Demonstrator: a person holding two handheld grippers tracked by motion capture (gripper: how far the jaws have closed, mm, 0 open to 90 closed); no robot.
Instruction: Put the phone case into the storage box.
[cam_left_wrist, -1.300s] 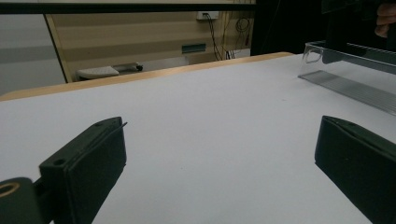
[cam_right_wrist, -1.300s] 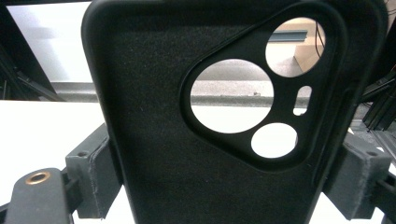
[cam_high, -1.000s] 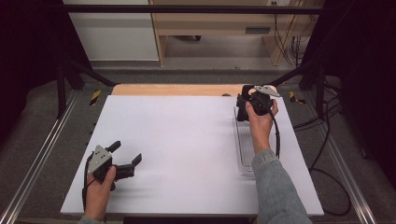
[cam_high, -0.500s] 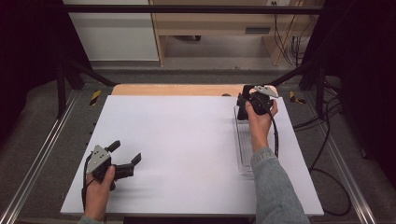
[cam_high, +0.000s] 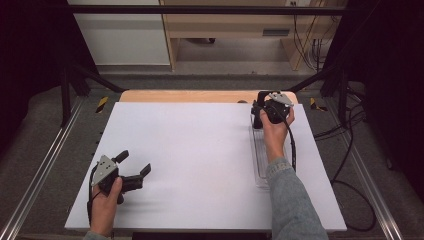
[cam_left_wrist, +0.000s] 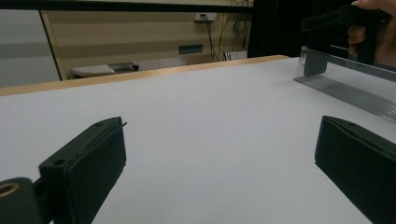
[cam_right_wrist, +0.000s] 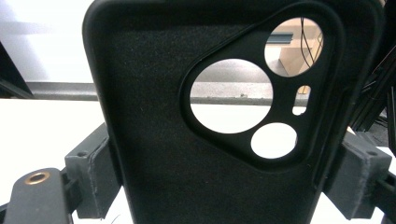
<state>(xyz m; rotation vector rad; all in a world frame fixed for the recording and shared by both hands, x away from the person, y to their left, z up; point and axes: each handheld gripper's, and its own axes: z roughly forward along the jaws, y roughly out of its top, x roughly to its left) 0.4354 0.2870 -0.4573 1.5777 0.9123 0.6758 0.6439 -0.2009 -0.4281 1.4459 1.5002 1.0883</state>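
The right gripper (cam_high: 264, 111) sits up near the far right corner of the white tabletop (cam_high: 200, 165), and its jaws are clamped on the two long sides of a black phone case (cam_right_wrist: 224, 121). In the right gripper view the case stands upright between the pads, inner side toward the camera, its camera cut-outs open to the room beyond. Just under that hand lies a clear plastic tray (cam_high: 261, 160), running along the right edge of the tabletop from the far end toward the near one, with only a thin strip of board between it and the edge.

The left gripper (cam_high: 134, 170) rests low by the near left corner, jaws spread wide with nothing between them, pointing across the board toward the far right.

Between the two hands the whole middle of the tabletop is bare white surface. A strip of wood (cam_high: 200, 96) shows along the far edge.
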